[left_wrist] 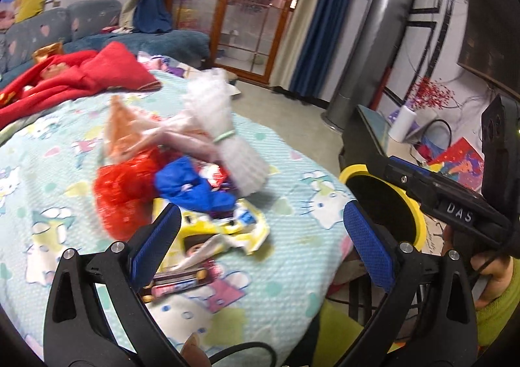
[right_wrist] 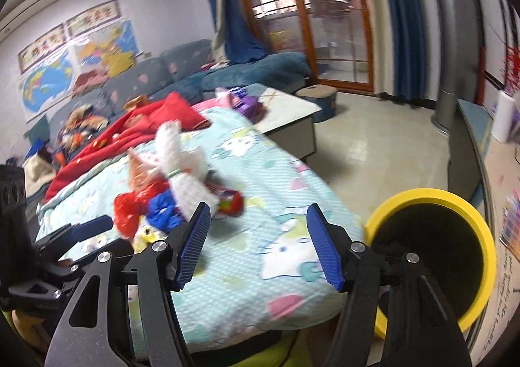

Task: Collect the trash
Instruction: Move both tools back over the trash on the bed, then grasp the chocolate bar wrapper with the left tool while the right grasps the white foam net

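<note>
Both grippers stand with their blue ribbed pads spread wide and nothing between them. The right gripper hangs over the near edge of the quilted cartoon-cat bedspread, beside the yellow-rimmed bin, whose dark mouth gapes just off the table's corner. The left gripper faces the trash pile.

I'd judge this as the gap between drops: both hands empty, the next piece not yet picked. The next move calls for a reach into the heap and a pinch on one piece.

The heap is soft and crinkly: a white bubble-wrap bundle cinched with a green band, red mesh netting, a crumpled blue bag, a glossy yellow wrapper and a flat candy wrapper by the left pad.
</note>
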Demonstrator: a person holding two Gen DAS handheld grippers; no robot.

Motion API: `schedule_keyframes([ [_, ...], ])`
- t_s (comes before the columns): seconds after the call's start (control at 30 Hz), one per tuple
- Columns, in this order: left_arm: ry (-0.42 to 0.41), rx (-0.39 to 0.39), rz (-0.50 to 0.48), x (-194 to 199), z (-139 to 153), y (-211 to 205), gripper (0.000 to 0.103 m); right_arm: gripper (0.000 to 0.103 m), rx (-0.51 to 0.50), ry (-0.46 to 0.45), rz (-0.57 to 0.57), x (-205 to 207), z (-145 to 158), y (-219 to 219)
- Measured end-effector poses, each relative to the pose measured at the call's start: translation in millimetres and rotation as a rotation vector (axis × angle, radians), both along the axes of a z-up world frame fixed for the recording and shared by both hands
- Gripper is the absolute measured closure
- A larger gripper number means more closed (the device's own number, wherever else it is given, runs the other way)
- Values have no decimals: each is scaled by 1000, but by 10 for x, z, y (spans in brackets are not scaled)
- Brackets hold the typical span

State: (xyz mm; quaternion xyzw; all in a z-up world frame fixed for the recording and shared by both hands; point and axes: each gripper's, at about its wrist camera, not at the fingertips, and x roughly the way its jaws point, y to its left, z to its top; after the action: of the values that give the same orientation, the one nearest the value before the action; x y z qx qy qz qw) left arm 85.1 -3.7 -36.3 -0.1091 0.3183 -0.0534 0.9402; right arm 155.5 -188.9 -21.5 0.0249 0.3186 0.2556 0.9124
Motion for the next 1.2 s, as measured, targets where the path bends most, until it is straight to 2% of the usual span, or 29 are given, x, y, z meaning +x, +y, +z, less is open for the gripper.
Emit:
schedule_keyframes([
  [0.27, 23, -6, 65, -106, -73, 315, 11, 43, -36, -2, 74, 19, -6, 440],
  [0.5, 93, -12, 111, -143, -228, 587, 11, 43, -58, 18, 121, 138, -80, 737],
  [0.8, 200, -84, 114, -159, -547, 814, 12, 43, -109, 72, 147, 361, -322, 1012],
  [0.87, 211, -107, 104, -150, -585, 830, 24, 43, -114, 81, 154, 405, -343, 1062],
  [1.1, 241, -150, 33, -125, -659, 732, 44, 43, -119, 106, 173, 536, -429, 1183],
  [1.17, 241, -154, 23, -129, -658, 715, 50, 47, -103, 123, 179, 549, -453, 1175],
  [1.2, 244, -156, 22, -131, -662, 701, 53, 55, -99, 127, 180, 549, -460, 1167],
])
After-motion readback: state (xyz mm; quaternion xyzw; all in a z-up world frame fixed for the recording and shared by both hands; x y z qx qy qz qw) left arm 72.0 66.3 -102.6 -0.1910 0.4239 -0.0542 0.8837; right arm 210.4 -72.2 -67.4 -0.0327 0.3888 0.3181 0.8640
